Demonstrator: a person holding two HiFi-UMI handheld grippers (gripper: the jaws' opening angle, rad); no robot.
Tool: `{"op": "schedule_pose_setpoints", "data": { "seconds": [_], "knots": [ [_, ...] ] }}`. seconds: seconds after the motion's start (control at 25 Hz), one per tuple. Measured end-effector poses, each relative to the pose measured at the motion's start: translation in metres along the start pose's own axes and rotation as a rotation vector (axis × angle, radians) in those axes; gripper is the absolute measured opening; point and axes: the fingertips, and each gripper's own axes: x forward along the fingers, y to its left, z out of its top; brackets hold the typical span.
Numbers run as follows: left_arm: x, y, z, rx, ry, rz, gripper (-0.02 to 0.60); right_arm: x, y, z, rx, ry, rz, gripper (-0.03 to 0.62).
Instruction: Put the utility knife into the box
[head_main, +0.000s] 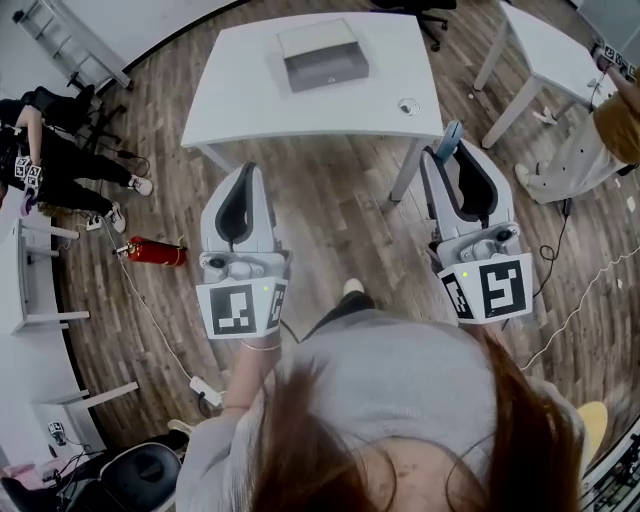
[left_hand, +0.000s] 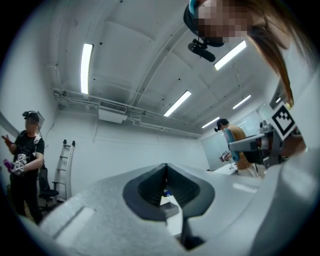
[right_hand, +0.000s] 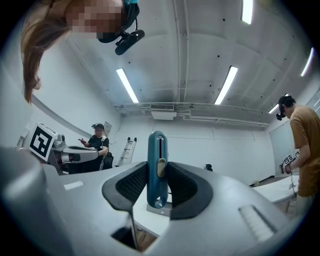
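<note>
A grey open box (head_main: 322, 55) sits at the far side of a white table (head_main: 250, 105) ahead of me. Both grippers are held up in the air, short of the table's near edge. My right gripper (head_main: 455, 150) is shut on a teal utility knife (head_main: 451, 138), whose end sticks out past the fingertips. In the right gripper view the utility knife (right_hand: 157, 167) stands upright between the dark pads (right_hand: 134, 184) of the right gripper (right_hand: 157, 166). My left gripper (head_main: 244, 172) is shut with nothing in it; in its own view the left gripper (left_hand: 166, 167) has its jaws meeting.
A small round fitting (head_main: 407, 105) lies near the table's right corner. A red fire extinguisher (head_main: 155, 252) and cables lie on the wood floor at left. A second white table (head_main: 545, 50) stands at right. One person (head_main: 60, 160) is at far left, another person (head_main: 600, 130) at far right.
</note>
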Motion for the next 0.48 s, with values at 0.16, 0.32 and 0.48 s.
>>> {"op": "schedule_pose_setpoints", "data": {
  "seconds": [0.16,0.32,0.48],
  "knots": [
    [0.026,0.016,-0.009,-0.011,-0.003,-0.015,0.002,0.029,-0.008,-0.007,0.001,0.015,-0.017,0.130],
    [0.043,0.021,-0.016,-0.016,-0.003,-0.032,0.000,0.042,-0.014,-0.013,0.015,0.015,-0.032,0.130],
    [0.052,0.024,-0.018,-0.016,-0.002,-0.040,0.002,0.048,-0.014,-0.017,0.022,0.027,-0.031,0.130]
  ]
}}
